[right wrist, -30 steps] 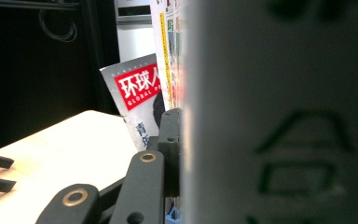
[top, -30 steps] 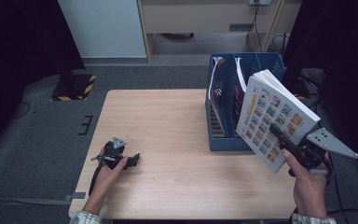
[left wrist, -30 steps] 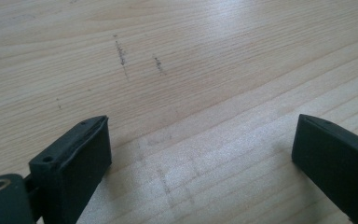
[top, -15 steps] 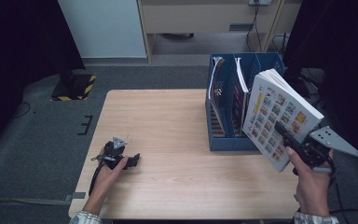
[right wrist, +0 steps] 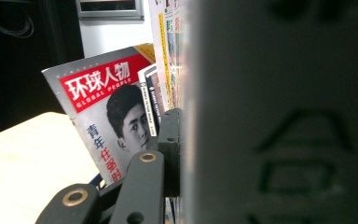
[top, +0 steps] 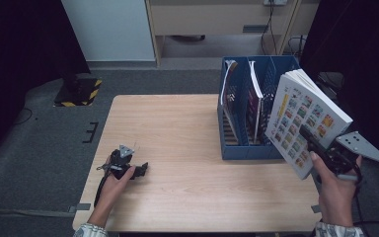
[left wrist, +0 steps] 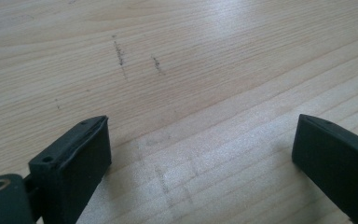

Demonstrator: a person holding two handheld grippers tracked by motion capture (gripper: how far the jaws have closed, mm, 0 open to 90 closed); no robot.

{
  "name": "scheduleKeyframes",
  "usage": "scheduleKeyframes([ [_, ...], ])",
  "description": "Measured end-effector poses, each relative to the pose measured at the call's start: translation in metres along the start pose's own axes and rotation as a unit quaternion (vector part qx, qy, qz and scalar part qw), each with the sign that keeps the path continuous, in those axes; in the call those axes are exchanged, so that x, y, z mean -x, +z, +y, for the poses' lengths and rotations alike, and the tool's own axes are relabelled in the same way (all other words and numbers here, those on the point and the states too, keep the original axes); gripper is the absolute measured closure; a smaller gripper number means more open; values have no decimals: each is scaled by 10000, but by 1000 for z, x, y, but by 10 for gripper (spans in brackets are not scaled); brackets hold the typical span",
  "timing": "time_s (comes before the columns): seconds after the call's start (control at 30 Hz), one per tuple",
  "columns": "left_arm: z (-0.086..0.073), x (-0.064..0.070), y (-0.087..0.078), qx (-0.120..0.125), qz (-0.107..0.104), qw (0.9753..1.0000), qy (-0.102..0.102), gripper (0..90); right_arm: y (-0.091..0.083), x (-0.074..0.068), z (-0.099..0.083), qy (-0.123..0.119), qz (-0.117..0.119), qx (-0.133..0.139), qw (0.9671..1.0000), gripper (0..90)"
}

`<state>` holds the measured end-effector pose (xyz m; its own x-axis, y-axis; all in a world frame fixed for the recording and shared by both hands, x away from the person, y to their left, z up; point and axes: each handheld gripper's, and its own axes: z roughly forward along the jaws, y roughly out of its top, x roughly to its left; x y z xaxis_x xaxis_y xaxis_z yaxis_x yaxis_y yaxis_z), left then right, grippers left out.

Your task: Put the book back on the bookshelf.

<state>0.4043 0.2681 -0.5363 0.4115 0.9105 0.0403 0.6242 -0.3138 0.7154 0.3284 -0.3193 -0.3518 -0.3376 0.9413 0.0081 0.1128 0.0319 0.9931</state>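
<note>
My right gripper (top: pixel 307 135) is shut on the lower edge of a thick white book (top: pixel 301 111) whose cover carries rows of small coloured pictures. It holds the book tilted in the air just right of the blue file rack (top: pixel 246 148). In the right gripper view the book's blurred grey cover (right wrist: pixel 279 116) is pressed against one black finger (right wrist: pixel 168 140). My left gripper (top: pixel 141 170) rests on the wooden table (top: pixel 177 128) near the front left. Its jaws stand wide apart over bare wood, with the left gripper (left wrist: pixel 200 158) holding nothing.
The rack holds several magazines upright in its slots; one with a red banner (right wrist: pixel 103 112) leans at the left. The rack stands along the table's right side. Grey carpet and a black-and-yellow base (top: pixel 78 91) lie beyond the table's left edge.
My right gripper has carried the book a little to the right and slightly up, beside the rack. The left gripper has stayed still.
</note>
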Motion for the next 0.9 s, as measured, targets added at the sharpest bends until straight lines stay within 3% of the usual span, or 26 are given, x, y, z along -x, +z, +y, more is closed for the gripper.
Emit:
scheduleKeyframes([
  [0.33, 0, 0, 0, -2, -7, 10000, 1, 42, 16, 11, 4, 58, -231, -5, 9997, 740],
  [0.9, 0, 0, 0, -9, -36, 10000, 4, 42, 61, 28, 9, 96, -598, -117, 9981, 740],
])
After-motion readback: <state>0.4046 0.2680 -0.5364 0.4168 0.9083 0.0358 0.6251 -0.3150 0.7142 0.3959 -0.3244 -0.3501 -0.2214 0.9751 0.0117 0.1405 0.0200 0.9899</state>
